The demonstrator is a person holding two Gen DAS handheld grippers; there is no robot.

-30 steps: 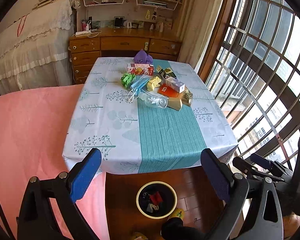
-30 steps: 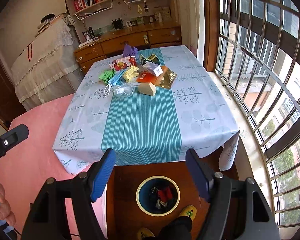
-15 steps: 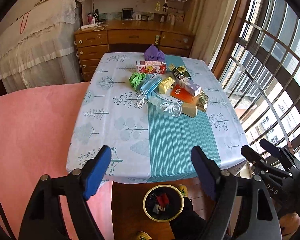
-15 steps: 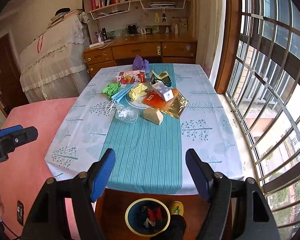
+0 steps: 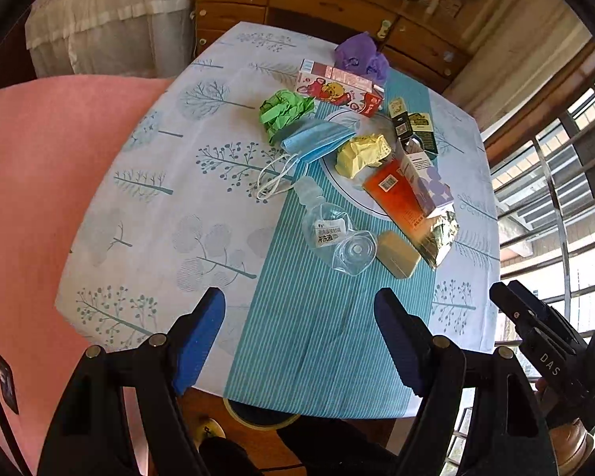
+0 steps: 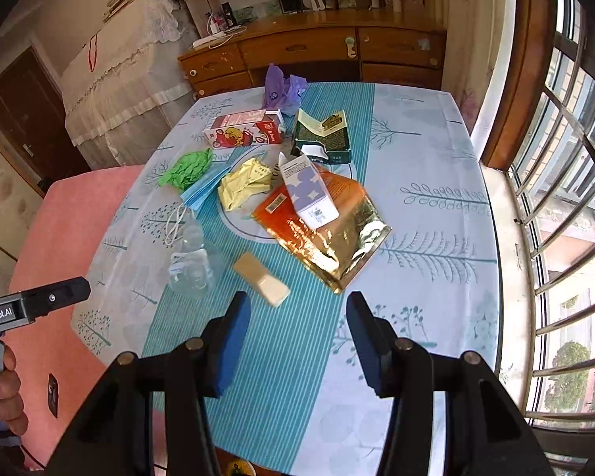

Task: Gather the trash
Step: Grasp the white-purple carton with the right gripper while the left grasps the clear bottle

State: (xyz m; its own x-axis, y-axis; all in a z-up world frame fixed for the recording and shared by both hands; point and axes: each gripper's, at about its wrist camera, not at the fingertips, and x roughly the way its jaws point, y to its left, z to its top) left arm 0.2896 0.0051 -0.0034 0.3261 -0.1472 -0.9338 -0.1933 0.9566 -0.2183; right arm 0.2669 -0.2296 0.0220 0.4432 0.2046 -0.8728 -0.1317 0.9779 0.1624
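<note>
My left gripper point(image 5: 299, 333) and right gripper point(image 6: 297, 337) both hang spread wide and empty above the near end of the table point(image 6: 428, 182). Just ahead lie a small tan box point(image 6: 261, 279) and a clear plastic bottle point(image 5: 329, 234), with the remaining trash clustered beyond them around a gold foil bag point(image 6: 337, 246).

Daylight enters barred windows point(image 6: 567, 182); a wooden dresser point(image 6: 313, 51) stands beyond the table's point(image 6: 424, 166) far edge.
</note>
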